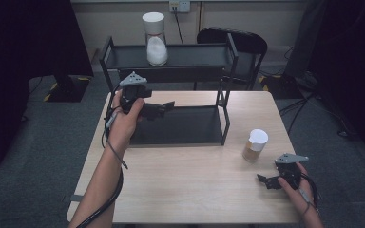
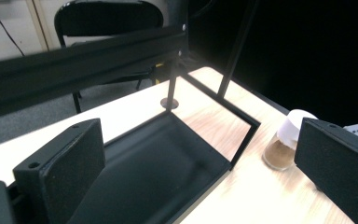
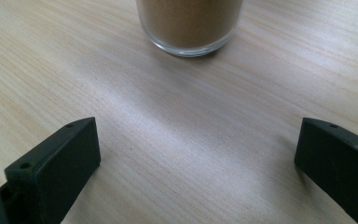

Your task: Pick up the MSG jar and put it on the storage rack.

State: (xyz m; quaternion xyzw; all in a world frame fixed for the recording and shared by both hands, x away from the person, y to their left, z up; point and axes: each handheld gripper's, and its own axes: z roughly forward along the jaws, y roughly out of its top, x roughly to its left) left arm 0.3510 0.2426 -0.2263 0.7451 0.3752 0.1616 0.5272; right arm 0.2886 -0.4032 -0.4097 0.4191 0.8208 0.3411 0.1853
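A black two-tier metal rack (image 1: pixel 225 118) stands at the back of the wooden table (image 1: pixel 190 190). On its top shelf sits a glass jar of white powder (image 1: pixel 156 45) with a white lid. A second jar (image 1: pixel 255 145), filled with brown powder and white-lidded, stands on the table right of the rack; it also appears in the left gripper view (image 2: pixel 286 142) and the right gripper view (image 3: pixel 189 23). My left gripper (image 1: pixel 164 108) hovers open over the lower shelf (image 2: pixel 163 158). My right gripper (image 1: pixel 264 181) is open just above the table, a short way in front of the brown jar.
A black chair (image 1: pixel 233 40) stands behind the rack. Dark stands and cables occupy the grey floor at both far sides. The table's front edge lies close to my right hand.
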